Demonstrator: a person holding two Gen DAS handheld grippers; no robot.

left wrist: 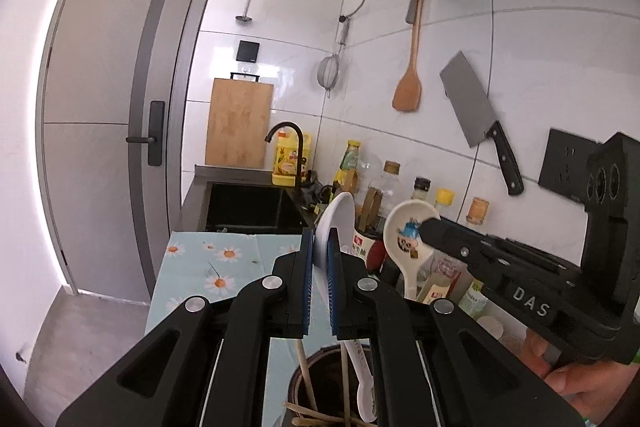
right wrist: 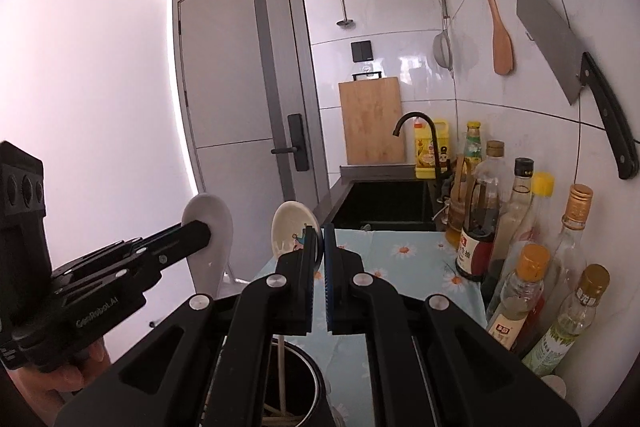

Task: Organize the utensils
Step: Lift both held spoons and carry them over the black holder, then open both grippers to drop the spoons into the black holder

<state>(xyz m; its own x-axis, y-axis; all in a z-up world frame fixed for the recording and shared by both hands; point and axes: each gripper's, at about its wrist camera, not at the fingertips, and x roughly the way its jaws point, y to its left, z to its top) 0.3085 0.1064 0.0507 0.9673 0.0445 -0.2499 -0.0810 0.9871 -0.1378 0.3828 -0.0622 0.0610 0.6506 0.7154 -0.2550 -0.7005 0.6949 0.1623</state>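
The two spoons look like glazed ceramic: the plain white spoon (left wrist: 335, 227) is smooth and glossy, and the printed spoon (left wrist: 406, 239) carries a coloured picture under a shiny glaze. Both grippers, left (left wrist: 319, 259) and right (right wrist: 319, 259), are made of matt black plastic with round bright metal pins, and their pads (left wrist: 333, 267) are of ribbed blue rubber. The holder (right wrist: 304, 379) shows a brushed metal rim, and pale wooden chopsticks (left wrist: 310, 387) are seen inside it. The tablecloth (right wrist: 408, 267) seems a smooth, slightly shiny printed sheet. The wall tiles (right wrist: 380, 11) are glossy white, the cutting board (right wrist: 374, 119) is matt wood, and the cleaver blade (right wrist: 550, 35) is dull grey metal.
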